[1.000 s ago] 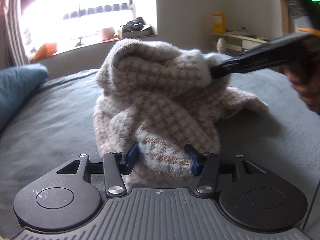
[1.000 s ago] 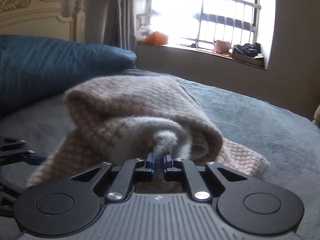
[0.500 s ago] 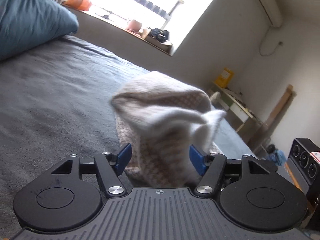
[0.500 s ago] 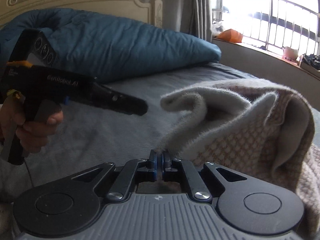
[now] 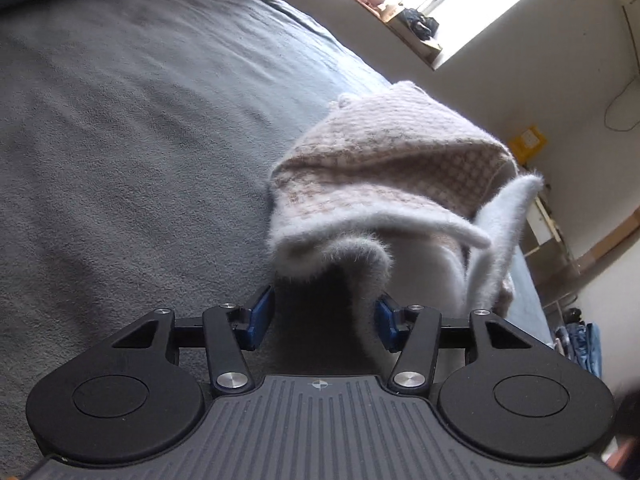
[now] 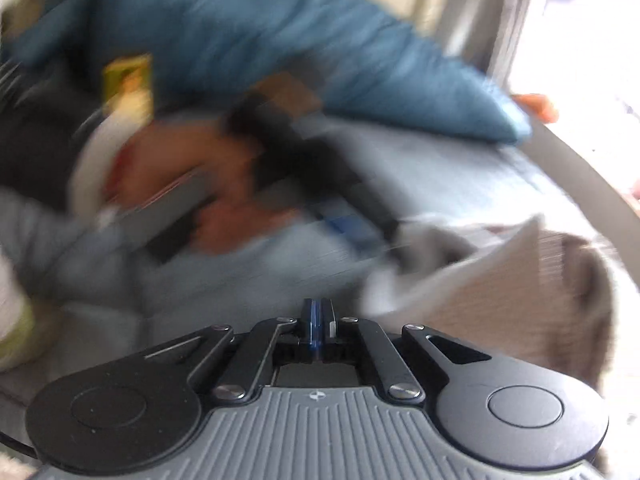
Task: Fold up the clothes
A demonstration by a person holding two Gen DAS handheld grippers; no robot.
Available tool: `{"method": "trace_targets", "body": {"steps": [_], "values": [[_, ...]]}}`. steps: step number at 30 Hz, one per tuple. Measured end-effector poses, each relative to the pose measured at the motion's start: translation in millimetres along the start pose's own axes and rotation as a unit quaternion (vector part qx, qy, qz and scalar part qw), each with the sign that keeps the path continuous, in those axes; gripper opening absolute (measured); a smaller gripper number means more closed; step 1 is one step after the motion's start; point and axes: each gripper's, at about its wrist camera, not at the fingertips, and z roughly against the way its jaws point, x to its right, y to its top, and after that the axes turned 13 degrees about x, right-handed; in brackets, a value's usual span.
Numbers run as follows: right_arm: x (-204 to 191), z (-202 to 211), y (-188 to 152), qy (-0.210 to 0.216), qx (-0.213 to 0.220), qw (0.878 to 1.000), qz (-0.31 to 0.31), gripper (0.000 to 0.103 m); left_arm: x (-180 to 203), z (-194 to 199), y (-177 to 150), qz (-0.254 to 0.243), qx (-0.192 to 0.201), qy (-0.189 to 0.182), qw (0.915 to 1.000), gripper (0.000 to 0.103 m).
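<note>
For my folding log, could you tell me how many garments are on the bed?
1: a fuzzy beige checked sweater bunched on the grey bed, just beyond the open left gripper. Others may lie outside view.

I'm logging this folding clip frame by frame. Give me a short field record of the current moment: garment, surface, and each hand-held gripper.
garment: fuzzy beige-and-cream checked knit sweater, bunched in a heap, not flat
surface: grey bed cover
left hand-held gripper: jaws open, a fuzzy edge of the sweater hanging between them
right hand-held gripper: jaws closed; view heavily blurred, no cloth visible between them
background: blue pillow at the head of the bed
</note>
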Motion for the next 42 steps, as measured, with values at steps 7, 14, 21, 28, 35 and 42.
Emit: {"method": "trace_targets", "body": {"steps": [7, 14, 21, 28, 35, 42], "values": [[110, -9, 51, -0.147, 0.08, 0.985, -0.032, 0.033, 7, -9, -6, 0.027, -0.003, -0.026, 0.9993, 0.051], [127, -108, 74, 0.028, -0.044, 0.999, -0.004, 0.049, -2, -2, -5, 0.044, 0.035, -0.012, 0.9983, 0.007], [64, -162, 50, 0.119, -0.181, 0.951, 0.22, 0.05, -8, -3, -14, 0.042, 0.042, -0.028, 0.9978, 0.007], [77, -194, 24, 0.037, -0.219, 0.937, 0.271, 0.005, -10, -1, -15, 0.042, 0.033, -0.048, 0.9974, 0.007], [126, -168, 78, -0.09, -0.065, 0.986, 0.128, 0.004, 0, -1, -10, 0.055, 0.024, -0.067, 0.9959, 0.043], [128, -125, 104, -0.173, 0.037, 0.983, 0.05, 0.004, 26, -13, -17, 0.045, 0.023, -0.061, 0.9968, 0.042]]}}
